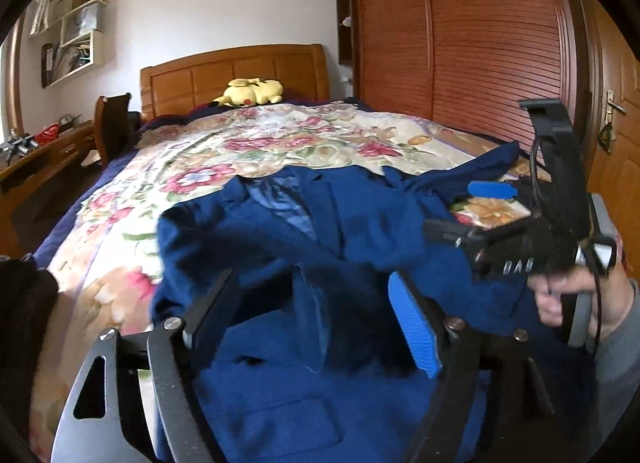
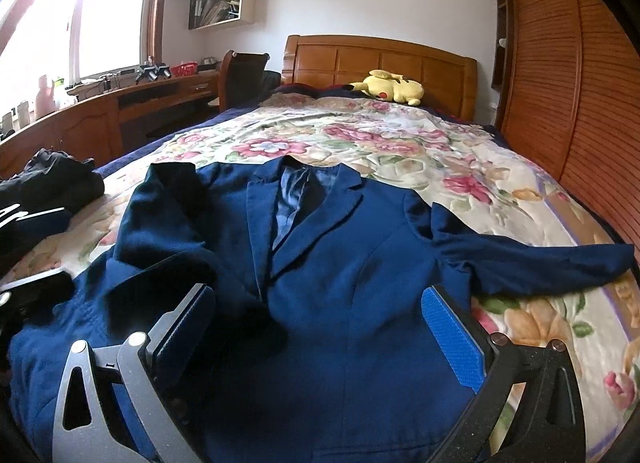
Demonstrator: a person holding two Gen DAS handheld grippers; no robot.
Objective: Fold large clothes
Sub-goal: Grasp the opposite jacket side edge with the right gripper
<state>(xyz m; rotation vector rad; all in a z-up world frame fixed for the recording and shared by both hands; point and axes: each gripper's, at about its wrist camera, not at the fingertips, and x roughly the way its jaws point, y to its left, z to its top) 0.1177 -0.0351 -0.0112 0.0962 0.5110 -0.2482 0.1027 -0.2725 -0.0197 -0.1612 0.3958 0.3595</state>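
Folding a large navy-blue woven suit jacket (image 2: 320, 263) spread face-up on the floral quilted bedspread (image 2: 400, 143), I have one sleeve (image 2: 168, 215) already lying doubled in over the jacket's chest, while the other sleeve (image 2: 532, 259) lies straight out toward the slatted wooden wardrobe (image 2: 580, 103). My left gripper (image 1: 348, 323) stands with its jaws apart above that folded sleeve, its blue pads clear of the cloth; my right gripper (image 2: 320, 335) likewise gapes, empty, over the jacket's front panel. To do this step well, I judge I should pinch the outstretched sleeve near its cuff, keep the shoulder seam flat, and carry the sleeve across without dragging the lapels. The jacket's long axis runs up the bed, collar (image 2: 296, 171) toward the wooden headboard (image 2: 380, 59), hem nearest my grippers.
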